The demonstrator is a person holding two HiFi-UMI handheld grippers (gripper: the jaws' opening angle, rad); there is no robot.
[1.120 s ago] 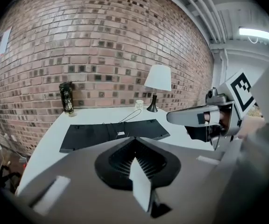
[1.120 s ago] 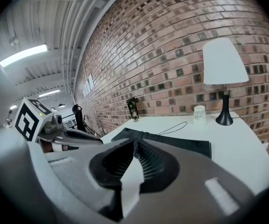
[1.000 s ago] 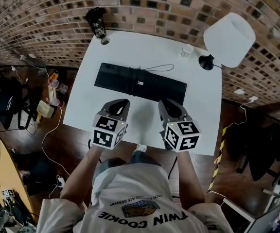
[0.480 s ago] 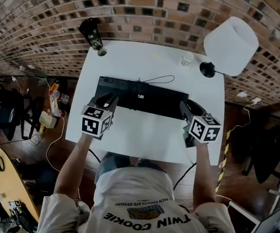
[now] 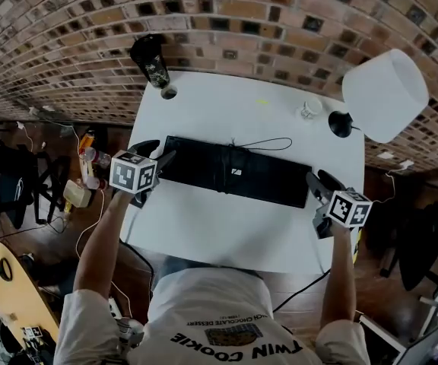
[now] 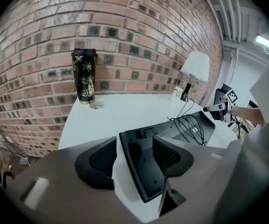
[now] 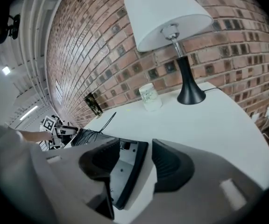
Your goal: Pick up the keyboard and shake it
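Note:
A black keyboard (image 5: 238, 172) lies underside up across the white table (image 5: 226, 234), its cable (image 5: 266, 143) looped over it. My left gripper (image 5: 157, 163) is at its left end. In the left gripper view the jaws (image 6: 133, 160) have just been opening and straddle that end (image 6: 141, 181) without pressing on it. My right gripper (image 5: 315, 185) is at the right end. Its jaws (image 7: 130, 163) have also just been opening, and the keyboard's end (image 7: 120, 176) sits between them with a gap.
A black patterned tumbler (image 5: 149, 58) and a round lid (image 5: 169, 92) stand at the far left corner. A white-shaded lamp (image 5: 382, 93) and a small white cup (image 5: 310, 109) stand at the far right. A brick wall runs behind the table.
Both grippers have moved apart from the table's near middle out to the keyboard's two ends, and their jaws have opened around those ends.

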